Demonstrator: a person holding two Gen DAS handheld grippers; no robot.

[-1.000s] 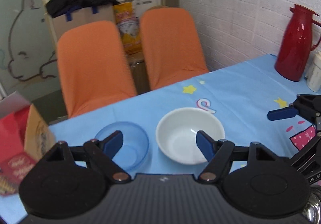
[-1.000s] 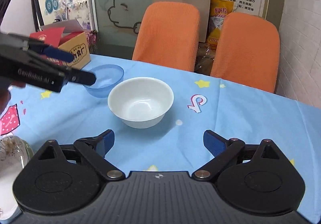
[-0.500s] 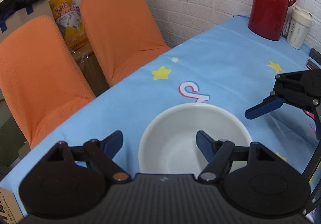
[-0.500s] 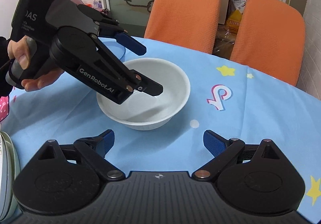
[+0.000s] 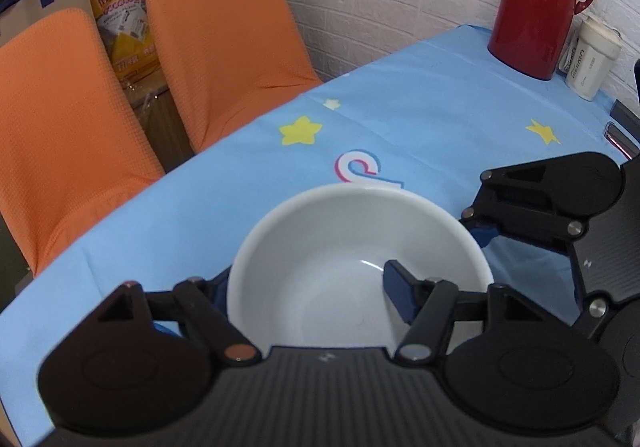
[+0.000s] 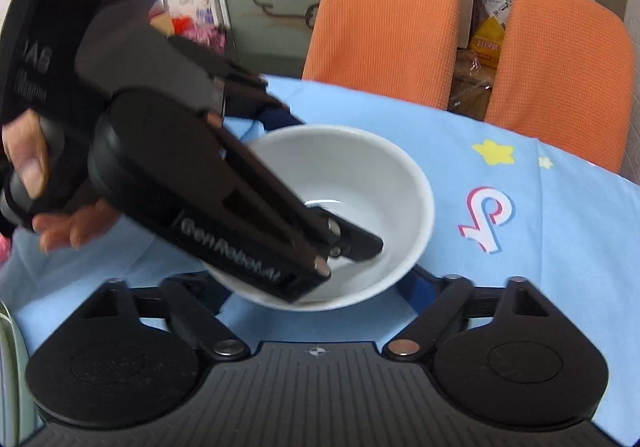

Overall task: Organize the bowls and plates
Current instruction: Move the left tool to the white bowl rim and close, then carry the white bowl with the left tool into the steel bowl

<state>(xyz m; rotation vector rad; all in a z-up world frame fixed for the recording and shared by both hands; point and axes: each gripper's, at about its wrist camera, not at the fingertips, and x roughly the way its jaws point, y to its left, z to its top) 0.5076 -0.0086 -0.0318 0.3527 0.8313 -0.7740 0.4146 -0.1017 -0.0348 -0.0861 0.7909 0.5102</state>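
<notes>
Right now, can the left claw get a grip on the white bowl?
Probably yes. The left claw already straddles the white bowl's rim, one finger inside and one outside, jaws closing, with nothing between them but the wall.

Both cameras sit low behind their own fingers and look steeply down onto the blue tablecloth (image 5: 420, 119), very close to the white bowl (image 5: 320, 247).

The left wrist view faces across the table toward the brick wall, with the red thermos (image 5: 536, 3) at upper right and the right gripper (image 5: 492, 235) entering from the right edge.

The right wrist view faces the 2 orange chairs (image 6: 384, 23) head-on, the left gripper (image 6: 320, 183) crossing from the left.

The 2 views share the bowl, the chairs and the tablecloth's star prints.
</notes>
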